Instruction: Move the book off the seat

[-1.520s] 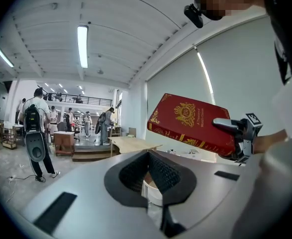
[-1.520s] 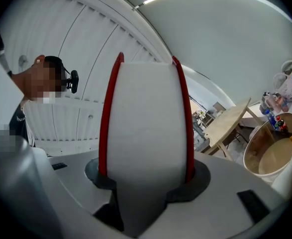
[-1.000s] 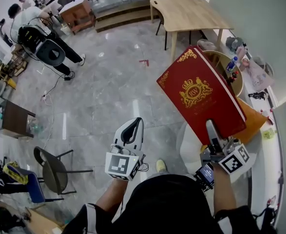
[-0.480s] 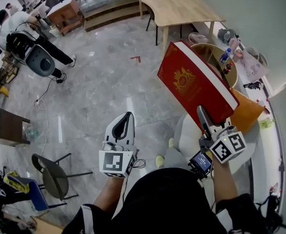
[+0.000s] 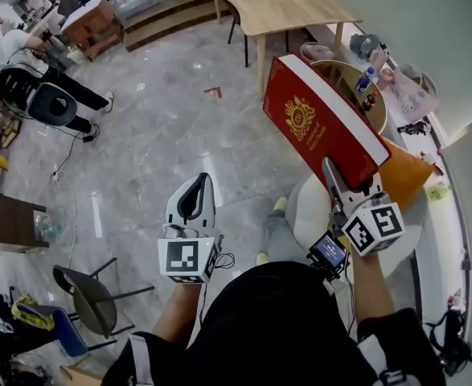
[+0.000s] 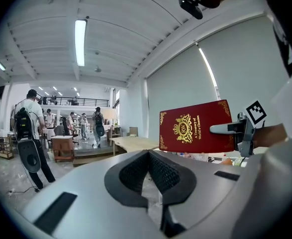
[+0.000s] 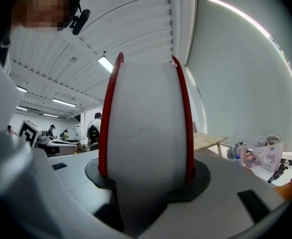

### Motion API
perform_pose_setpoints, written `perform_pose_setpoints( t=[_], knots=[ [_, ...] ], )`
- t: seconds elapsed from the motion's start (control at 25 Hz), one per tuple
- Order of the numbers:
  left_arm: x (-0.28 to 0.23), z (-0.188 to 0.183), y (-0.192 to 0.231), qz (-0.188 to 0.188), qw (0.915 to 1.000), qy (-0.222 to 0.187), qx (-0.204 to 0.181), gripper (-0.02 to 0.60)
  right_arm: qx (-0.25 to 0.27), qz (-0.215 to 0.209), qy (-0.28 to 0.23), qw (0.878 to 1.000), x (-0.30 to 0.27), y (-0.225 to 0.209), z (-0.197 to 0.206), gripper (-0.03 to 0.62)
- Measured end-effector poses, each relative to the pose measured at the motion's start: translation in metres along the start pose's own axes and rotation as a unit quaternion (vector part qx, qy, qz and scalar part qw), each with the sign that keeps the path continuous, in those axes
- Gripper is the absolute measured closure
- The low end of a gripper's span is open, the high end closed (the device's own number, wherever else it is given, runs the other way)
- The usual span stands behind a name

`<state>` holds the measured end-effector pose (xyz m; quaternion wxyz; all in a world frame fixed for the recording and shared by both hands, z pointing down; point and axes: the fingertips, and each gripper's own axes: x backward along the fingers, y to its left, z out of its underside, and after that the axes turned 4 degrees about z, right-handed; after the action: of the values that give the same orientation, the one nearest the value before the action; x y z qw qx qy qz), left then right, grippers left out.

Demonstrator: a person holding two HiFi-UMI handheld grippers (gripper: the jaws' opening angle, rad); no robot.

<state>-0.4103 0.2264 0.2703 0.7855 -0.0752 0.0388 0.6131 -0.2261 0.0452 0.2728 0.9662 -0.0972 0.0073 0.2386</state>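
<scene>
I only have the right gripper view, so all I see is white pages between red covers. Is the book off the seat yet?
Observer: Yes. The head view shows the book held tilted in the air, clear of the white seat, with the right tool clamped on its lower edge.
Operator: Is the left tool helping?
Observer: No. The left tool is shut on nothing, apart from the book.
Operator: Which cover faces it?
Observer: The front cover, red with a gold crest.
</scene>
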Motion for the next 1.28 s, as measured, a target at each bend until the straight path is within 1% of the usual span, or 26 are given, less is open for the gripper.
perform_pose_setpoints(
  t=[0.16, 0.36, 0.48, 0.6, 0.76, 0.92, 1.12, 1.28],
  knots=[
    [-0.039, -0.002, -0.001, 0.021, 0.9998, 0.002, -0.001, 0.573, 0.003, 0.02, 0.011, 1.0, -0.022, -0.019, -0.004, 0.355],
    [-0.078, -0.007, 0.005, 0.039, 0.9992, -0.003, 0.004, 0.574, 0.013, 0.022, 0.007, 1.0, -0.048, -0.034, -0.002, 0.355],
    [-0.107, -0.007, 0.013, 0.053, 0.9986, 0.004, -0.001, 0.574, 0.025, 0.025, 0.007, 0.999, -0.068, -0.047, -0.003, 0.355],
    [-0.137, -0.012, 0.018, 0.068, 0.9977, 0.001, 0.008, 0.574, 0.023, 0.036, 0.011, 0.999, -0.088, -0.063, -0.005, 0.355],
    [-0.17, -0.015, 0.028, 0.075, 0.9971, 0.001, 0.012, 0.574, 0.019, 0.057, 0.016, 0.998, -0.111, -0.078, -0.014, 0.355],
    [-0.216, -0.017, 0.04, 0.085, 0.9963, 0.016, 0.001, 0.573, 0.019, 0.066, 0.024, 0.997, -0.14, -0.11, -0.013, 0.355],
    [-0.277, -0.026, 0.043, 0.103, 0.9946, 0.015, -0.004, 0.574, 0.016, 0.087, 0.013, 0.996, -0.166, -0.156, -0.015, 0.355],
    [-0.318, -0.035, 0.034, 0.124, 0.9922, 0.012, -0.011, 0.573, 0.013, 0.106, 0.002, 0.994, -0.177, -0.19, -0.023, 0.355]
  ],
)
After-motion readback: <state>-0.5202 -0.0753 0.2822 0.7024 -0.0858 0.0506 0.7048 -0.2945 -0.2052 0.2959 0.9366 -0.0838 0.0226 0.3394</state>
